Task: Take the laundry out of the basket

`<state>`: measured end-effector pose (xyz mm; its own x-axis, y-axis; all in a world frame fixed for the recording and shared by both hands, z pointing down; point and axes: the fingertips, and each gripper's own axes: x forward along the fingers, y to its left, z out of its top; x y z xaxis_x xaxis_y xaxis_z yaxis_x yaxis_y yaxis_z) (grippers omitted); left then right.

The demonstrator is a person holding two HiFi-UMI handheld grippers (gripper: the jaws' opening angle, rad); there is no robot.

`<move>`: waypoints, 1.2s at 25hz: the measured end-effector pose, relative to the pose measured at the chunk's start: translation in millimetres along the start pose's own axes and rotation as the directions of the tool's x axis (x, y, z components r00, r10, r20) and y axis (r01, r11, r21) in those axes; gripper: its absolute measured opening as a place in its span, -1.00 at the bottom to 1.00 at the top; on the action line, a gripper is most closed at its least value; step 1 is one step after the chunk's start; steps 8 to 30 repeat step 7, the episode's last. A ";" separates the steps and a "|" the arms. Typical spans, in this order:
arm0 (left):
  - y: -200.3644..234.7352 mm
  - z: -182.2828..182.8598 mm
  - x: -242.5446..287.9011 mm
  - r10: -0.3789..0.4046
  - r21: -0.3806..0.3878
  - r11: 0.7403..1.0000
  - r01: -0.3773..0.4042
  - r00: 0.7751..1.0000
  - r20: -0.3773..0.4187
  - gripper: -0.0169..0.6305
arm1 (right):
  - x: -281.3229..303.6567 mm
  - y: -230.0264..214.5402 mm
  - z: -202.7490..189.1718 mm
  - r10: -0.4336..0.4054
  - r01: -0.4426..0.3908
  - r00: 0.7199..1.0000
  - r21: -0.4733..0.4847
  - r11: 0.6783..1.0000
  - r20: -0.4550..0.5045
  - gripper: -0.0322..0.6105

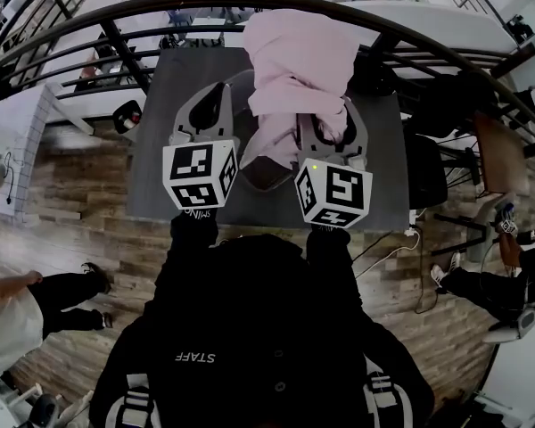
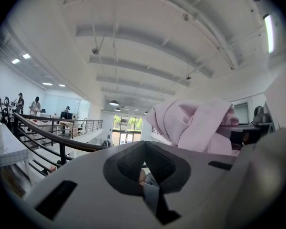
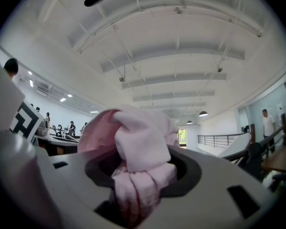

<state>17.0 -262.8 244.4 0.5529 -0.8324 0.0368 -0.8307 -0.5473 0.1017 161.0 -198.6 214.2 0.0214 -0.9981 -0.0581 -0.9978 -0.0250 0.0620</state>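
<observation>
A pale pink garment (image 1: pixel 296 61) hangs bunched from my right gripper (image 1: pixel 332 125), which is raised over the grey table (image 1: pixel 156 163) and shut on a fold of it. In the right gripper view the pink cloth (image 3: pixel 139 140) fills the space between the jaws and spills over them. My left gripper (image 1: pixel 218 92) is held up beside it on the left, jaws together and holding nothing. The left gripper view looks upward, and there the garment (image 2: pixel 195 128) shows to the right, apart from the left gripper (image 2: pixel 144 144). A dark rounded basket rim (image 1: pixel 269 182) peeks out below the cloth.
A curved black railing (image 1: pixel 116 16) runs behind the table. Dark chairs (image 1: pixel 426 169) stand to the right. One person (image 1: pixel 18 315) is at the left edge and another is seated (image 1: pixel 508 279) at the right. The floor is wood planking.
</observation>
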 end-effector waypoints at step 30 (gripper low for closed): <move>5.7 0.8 -3.2 0.010 -0.002 1.000 -0.010 1.000 0.001 -0.95 | 0.4 4.9 4.2 0.011 -0.011 1.000 -0.002 1.000 0.015 -0.21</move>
